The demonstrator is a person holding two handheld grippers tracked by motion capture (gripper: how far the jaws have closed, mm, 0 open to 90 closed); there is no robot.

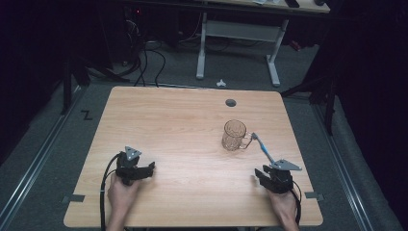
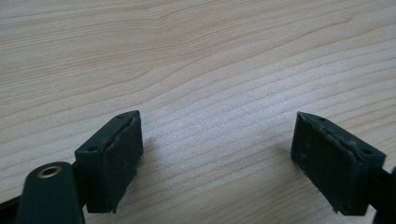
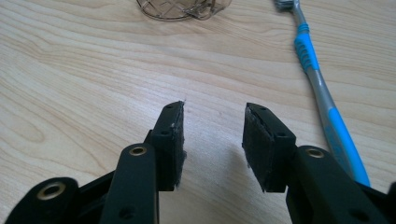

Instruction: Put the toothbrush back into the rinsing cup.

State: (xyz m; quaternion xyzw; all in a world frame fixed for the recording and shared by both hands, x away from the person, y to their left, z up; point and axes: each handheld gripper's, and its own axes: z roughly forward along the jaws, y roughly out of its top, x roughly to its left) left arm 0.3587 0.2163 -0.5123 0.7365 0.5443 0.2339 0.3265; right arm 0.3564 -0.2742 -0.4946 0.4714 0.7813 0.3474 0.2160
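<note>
A clear glass mug (image 1: 234, 135) stands upright right of the table's middle; its base (image 3: 184, 8) is at the top of the right gripper view. A blue and grey toothbrush (image 1: 262, 148) lies flat beside the mug's handle, its handle (image 3: 327, 100) running down the right of the right gripper view. My right gripper (image 1: 263, 177) rests low at the front right, open with bare wood between its fingers (image 3: 171, 140), the toothbrush just to the right of it. My left gripper (image 1: 146, 169) sits at the front left, open wide over bare wood (image 2: 217, 144).
The wooden table (image 1: 183, 120) has a round cable hole (image 1: 231, 102) near its far edge. Beyond it stand a white-legged desk (image 1: 238, 33) and loose cables on the dark floor. A wide stretch of bare wood lies between the two grippers.
</note>
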